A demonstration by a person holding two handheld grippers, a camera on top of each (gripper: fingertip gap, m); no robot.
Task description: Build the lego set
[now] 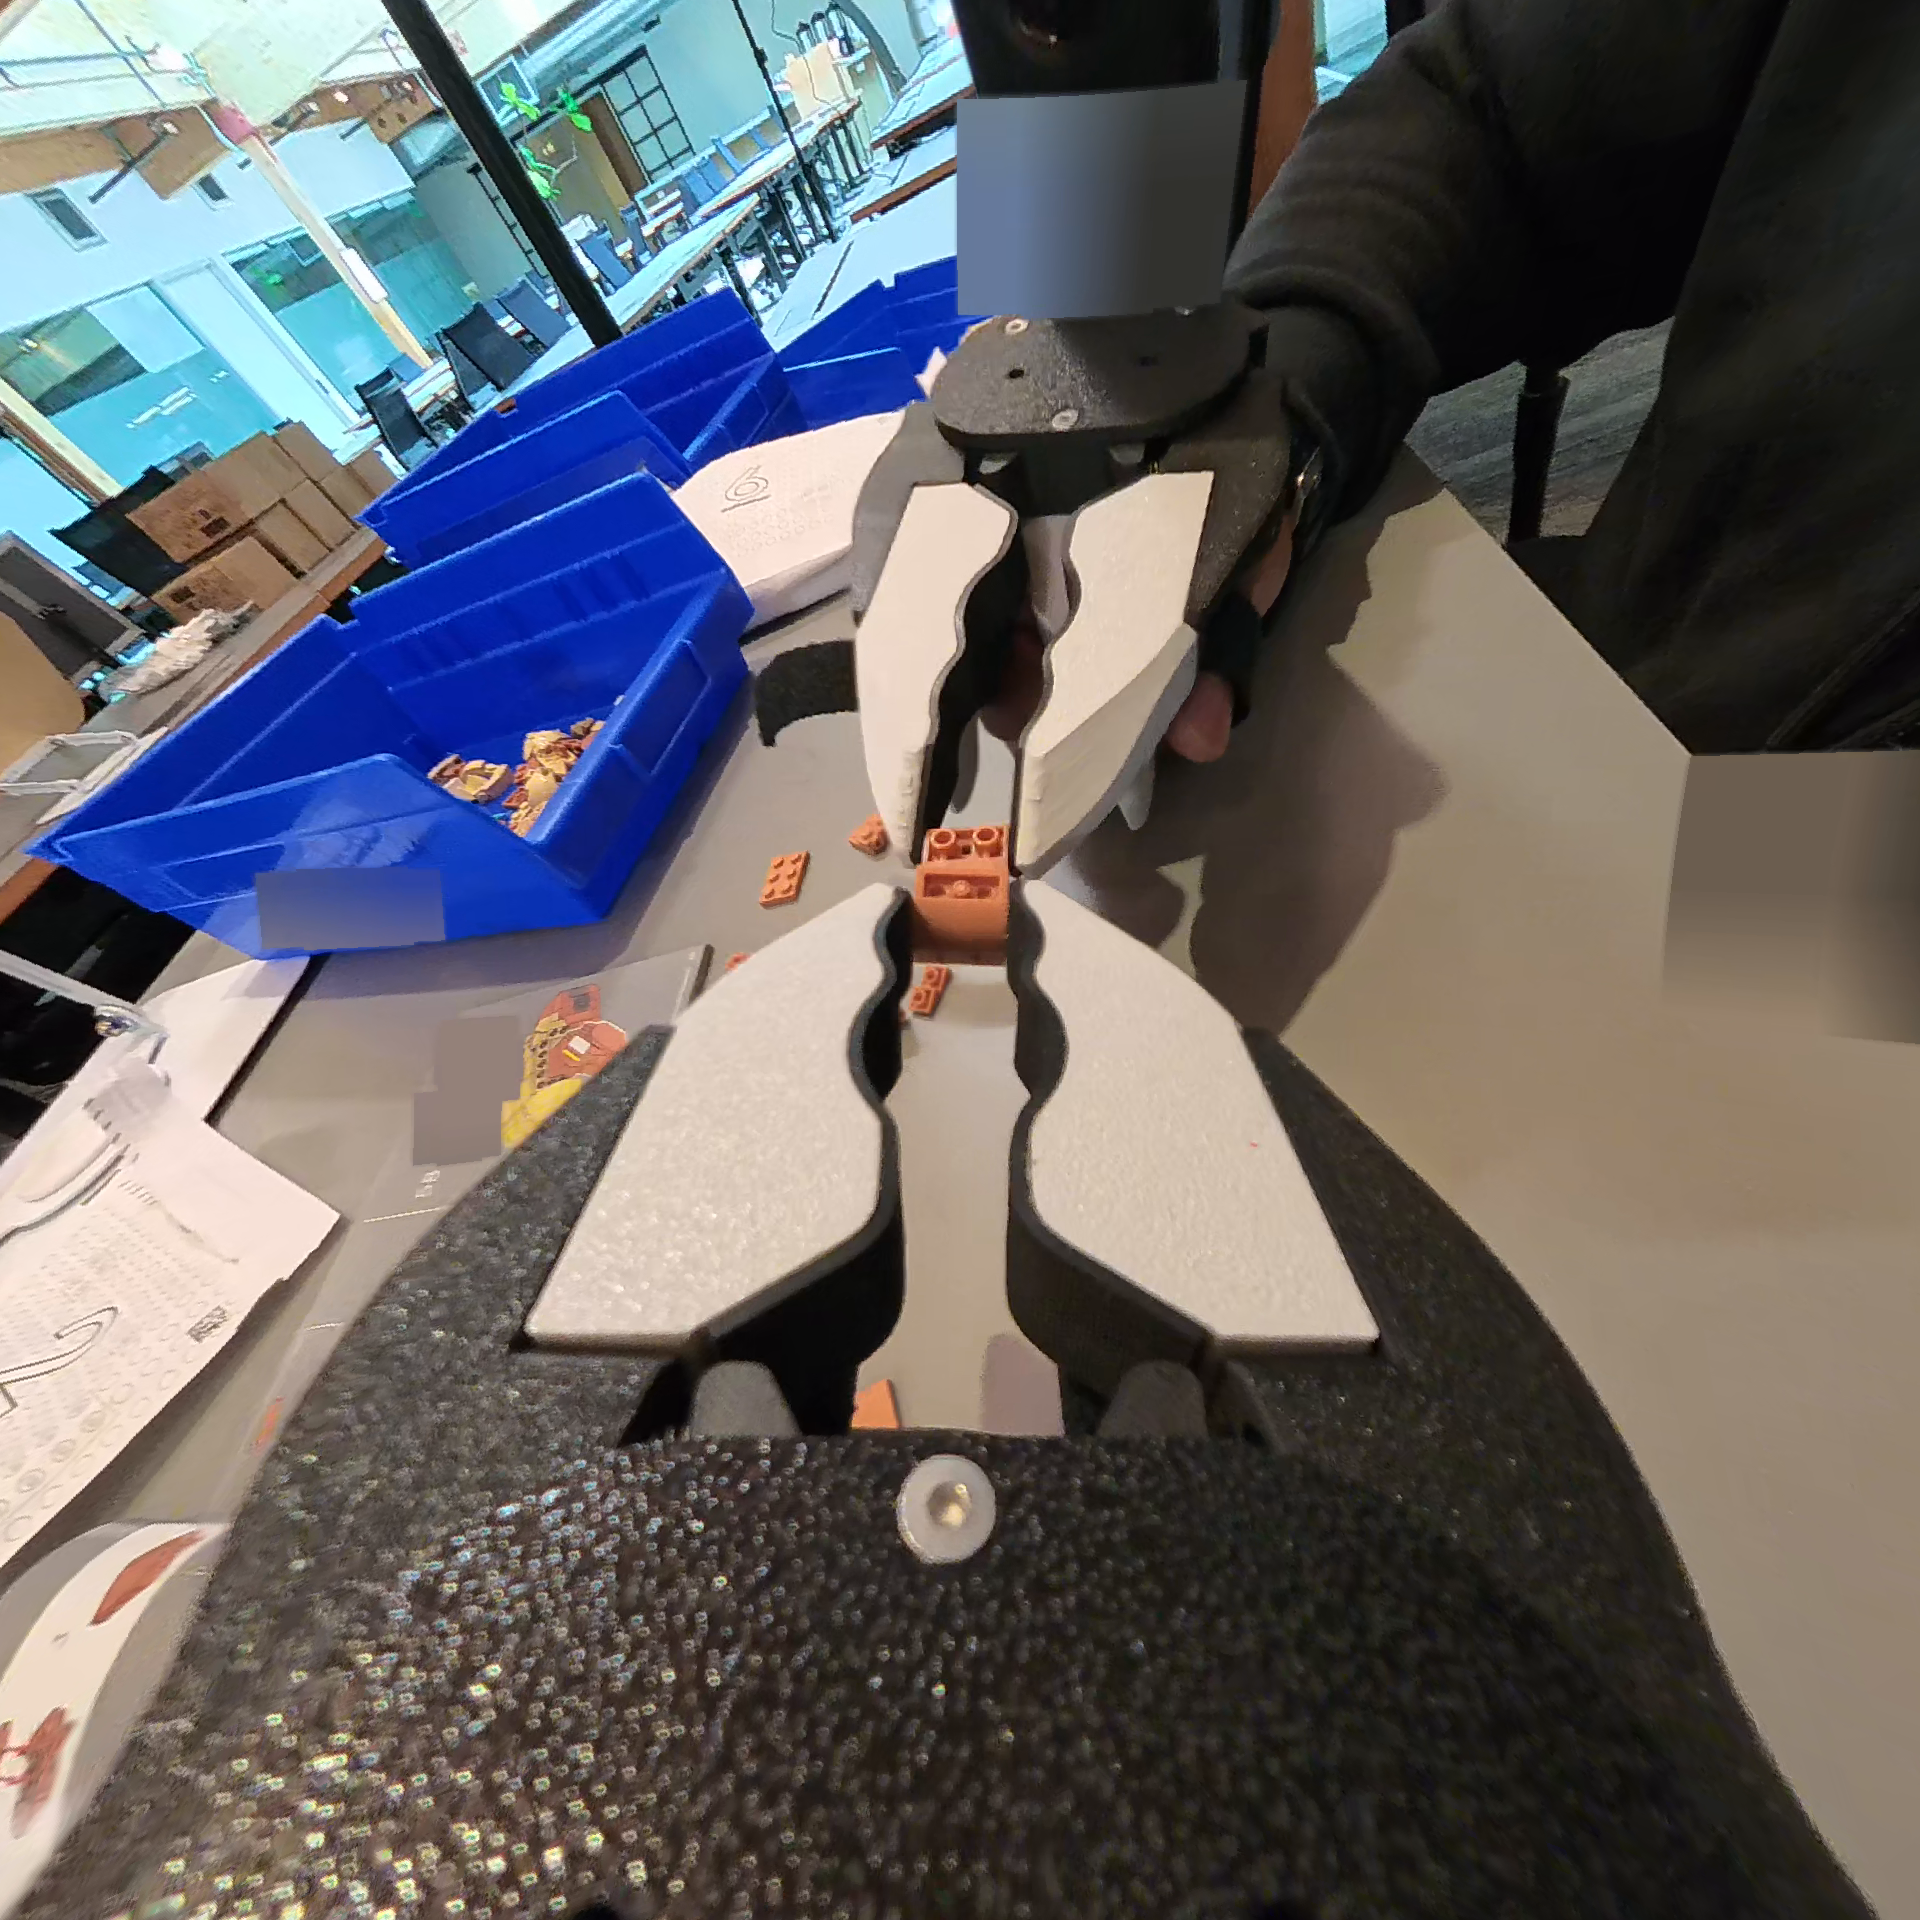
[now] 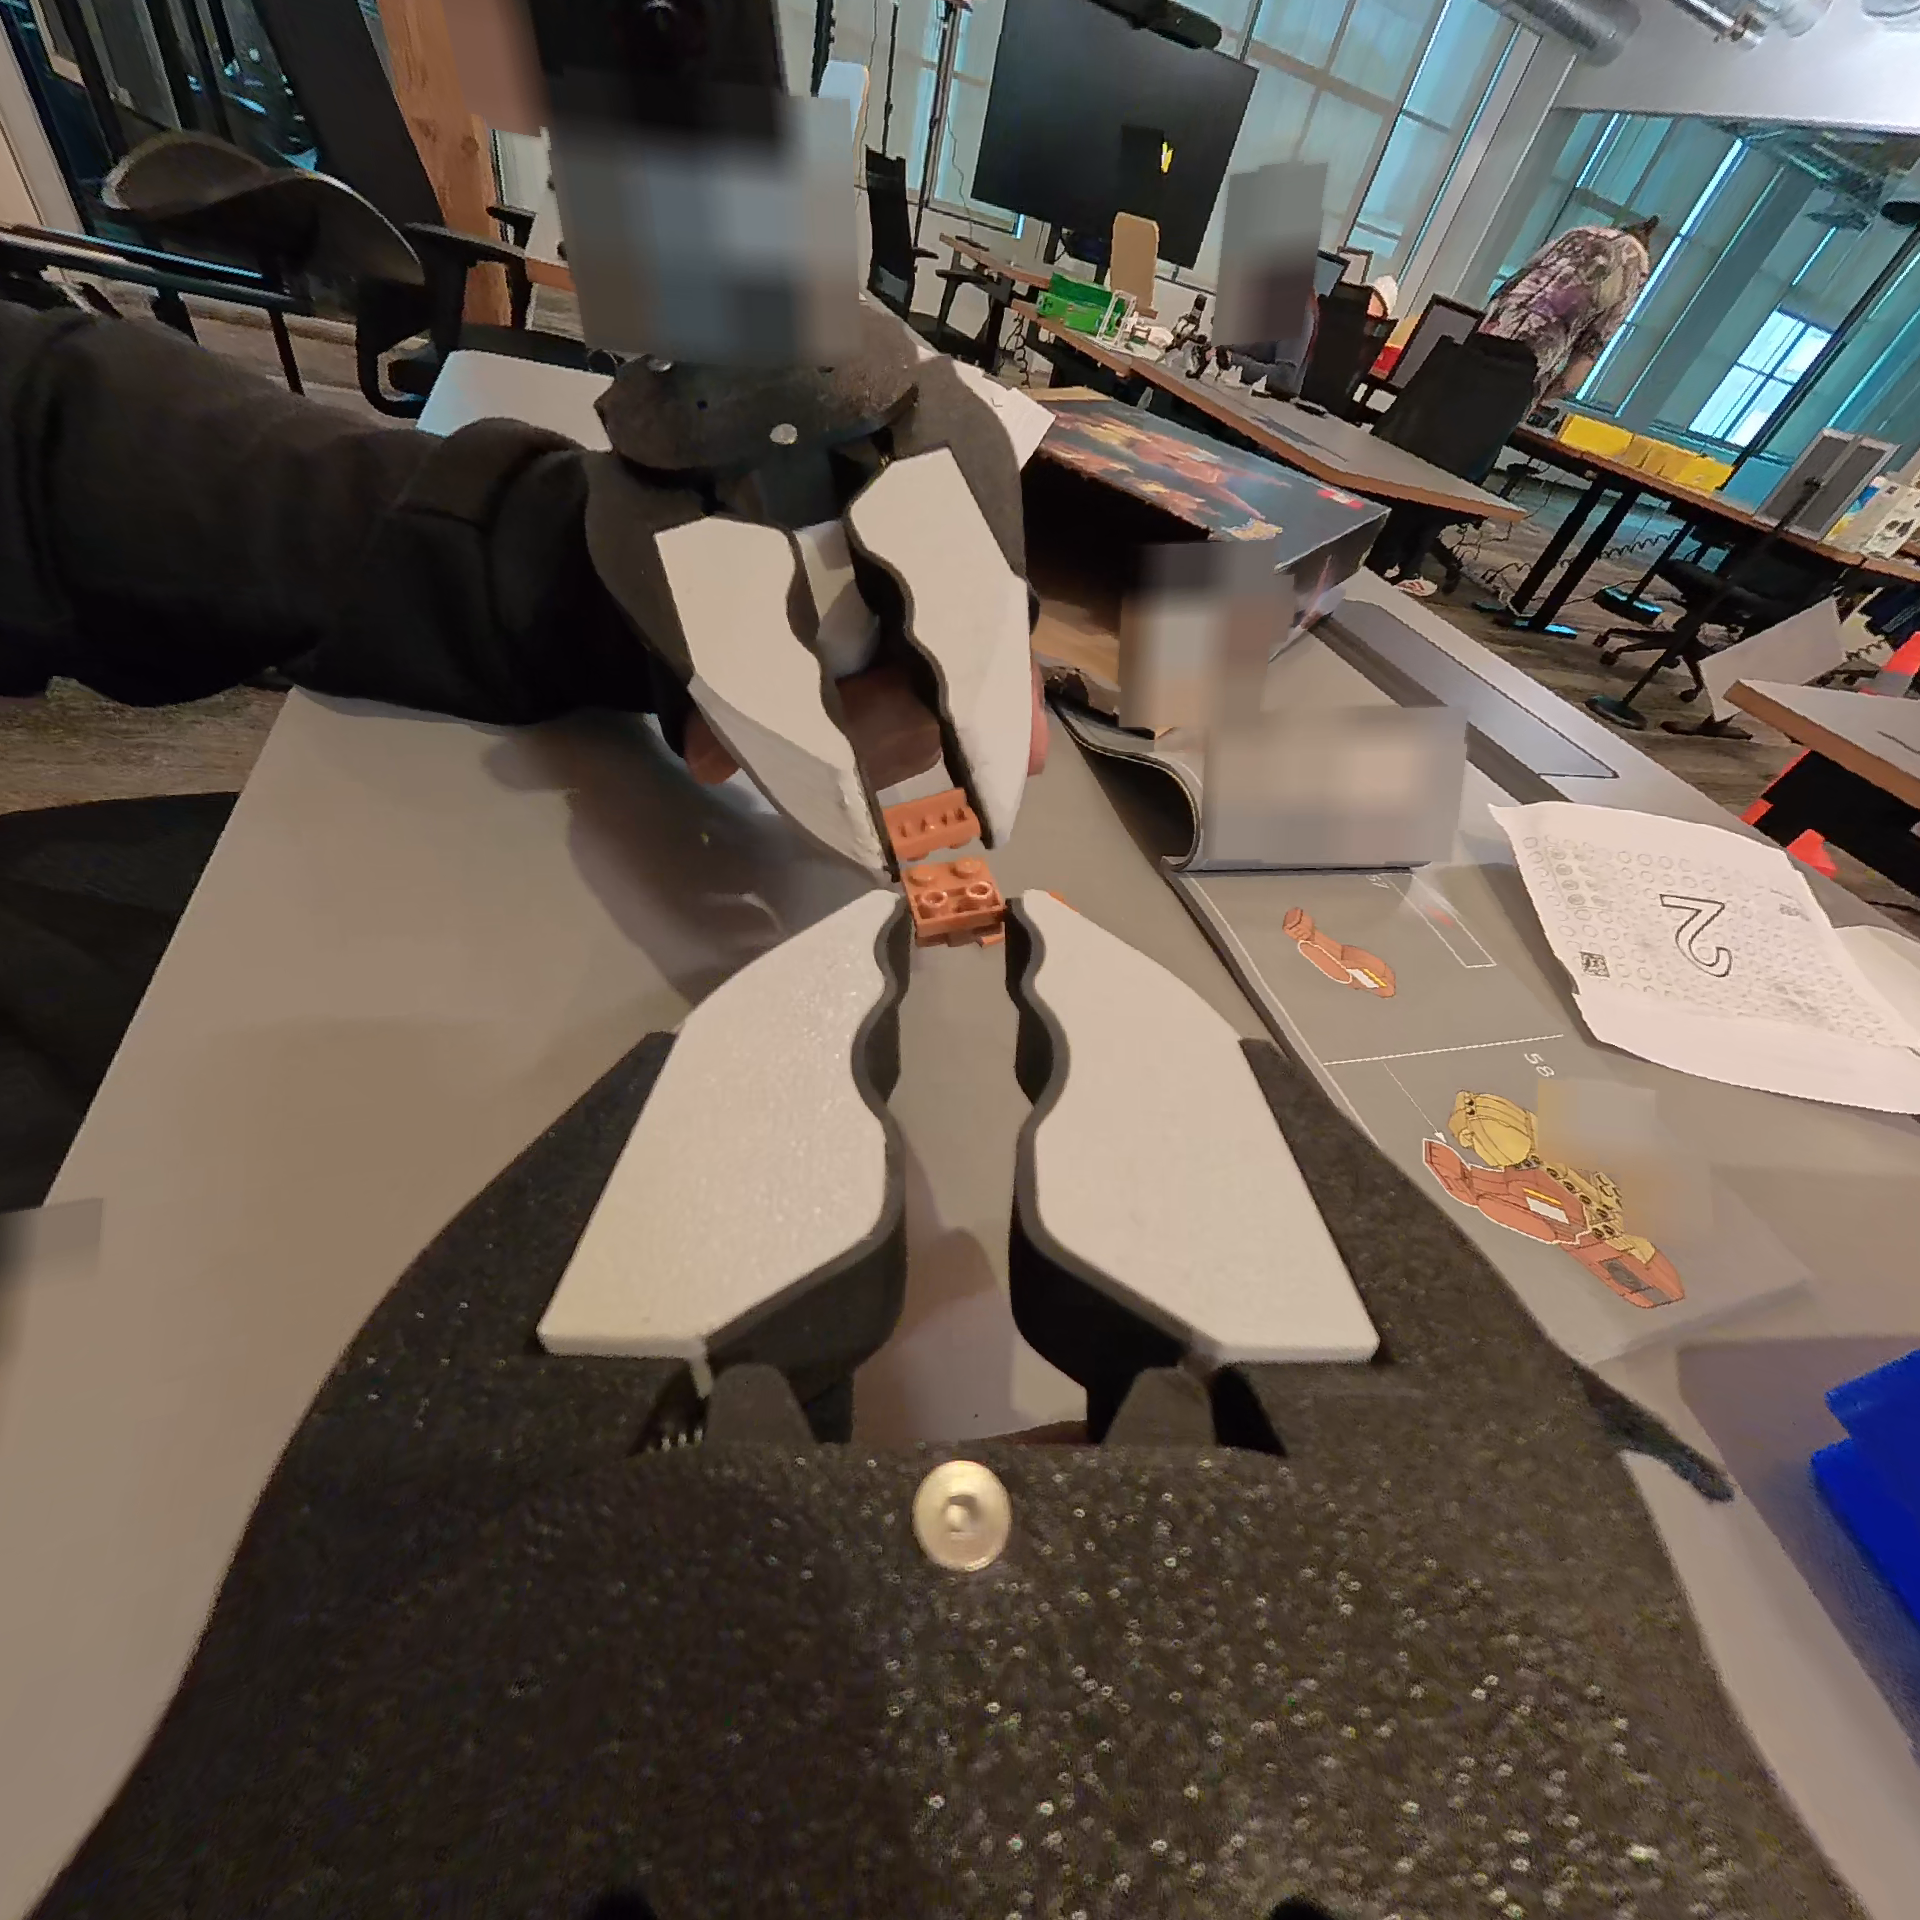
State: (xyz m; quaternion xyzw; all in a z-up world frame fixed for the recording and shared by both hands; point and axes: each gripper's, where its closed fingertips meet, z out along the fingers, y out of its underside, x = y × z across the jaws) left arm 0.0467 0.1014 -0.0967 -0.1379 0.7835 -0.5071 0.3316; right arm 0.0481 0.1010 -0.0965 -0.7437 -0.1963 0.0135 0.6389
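My left gripper (image 1: 961, 902) is shut on a small orange-brown brick (image 1: 961, 912), its hollow underside turned away from me. My right gripper (image 1: 966, 831) comes in from above in the left wrist view and is shut on a second orange-brown brick (image 1: 966, 844) with its studs showing. In the right wrist view my right gripper (image 2: 956, 906) grips that studded brick (image 2: 951, 899), and the left gripper (image 2: 932, 836) holds its brick (image 2: 932, 826) just beyond it, underside towards the studs. The two bricks face each other with a narrow gap, held above the grey table (image 2: 416, 935).
Blue bins (image 1: 416, 727) stand at the left, one holding brown and tan pieces (image 1: 520, 769). Loose orange pieces (image 1: 784, 878) lie on the table below the grippers. An open instruction booklet (image 2: 1455, 1039), a white printed sheet (image 2: 1704, 935) and a cardboard box (image 2: 1195, 488) lie to the right. Only a small space, under 4 cm, lies between the two pairs of fingers.
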